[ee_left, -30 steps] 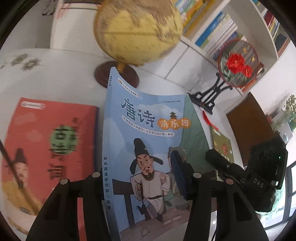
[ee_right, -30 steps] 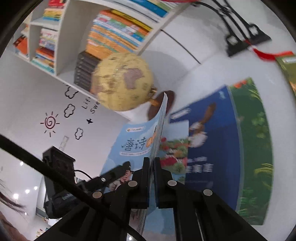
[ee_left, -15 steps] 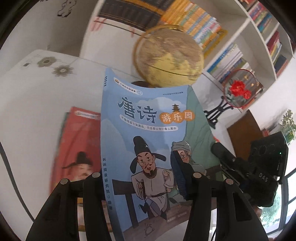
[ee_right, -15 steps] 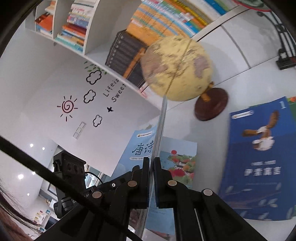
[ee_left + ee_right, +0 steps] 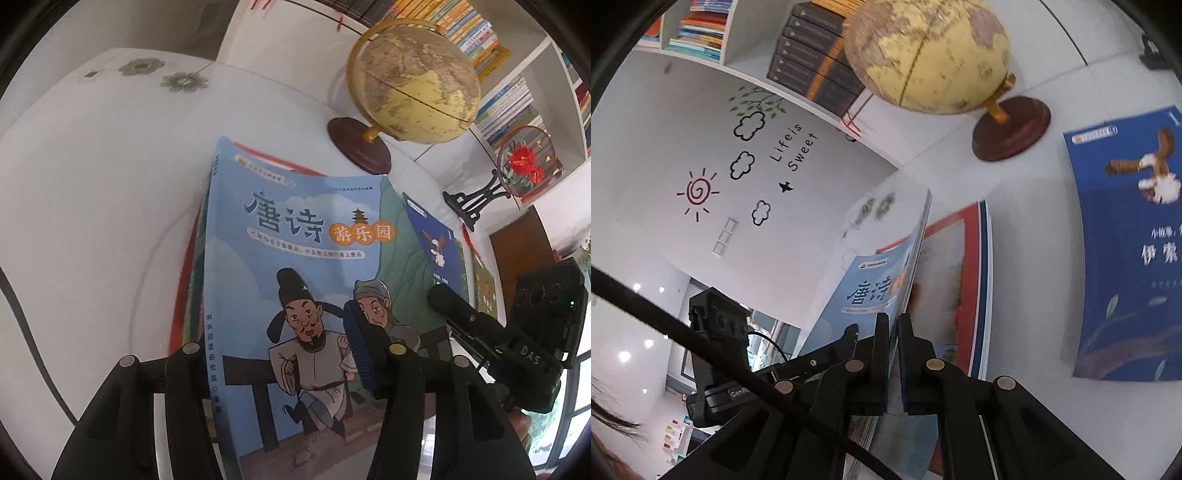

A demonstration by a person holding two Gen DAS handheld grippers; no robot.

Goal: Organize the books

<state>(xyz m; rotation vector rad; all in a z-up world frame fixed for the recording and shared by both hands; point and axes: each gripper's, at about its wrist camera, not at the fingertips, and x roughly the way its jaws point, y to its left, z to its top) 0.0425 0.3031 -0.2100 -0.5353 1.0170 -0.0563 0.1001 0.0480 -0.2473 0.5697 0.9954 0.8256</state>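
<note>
A light-blue picture book [image 5: 295, 258] is tilted up over a red book [image 5: 960, 277] that lies flat on the white table [image 5: 92, 203]. My left gripper [image 5: 269, 332] straddles the book's spine end. One finger is beside the spine, and the blue pad of the other finger [image 5: 356, 343] is over the cover. Its jaws are opening with the book between them, and the pads look loose on it. My right gripper [image 5: 894, 319] is shut on the book's page edge. Only a red rim [image 5: 184, 277] of the lower book shows in the left wrist view.
A dark-blue book with a bird [image 5: 1126, 240] lies to the right, with a green book [image 5: 484, 284] beyond it. A globe on a round wooden base [image 5: 413, 81] and a red-flower fan on a black stand [image 5: 524, 166] stand at the back. Behind them is a bookshelf [image 5: 701, 33].
Both grippers carried the light-blue book sideways, away from the dark-blue book. It is now above the red book, which was beside it before. The left jaws stand slightly wider.
</note>
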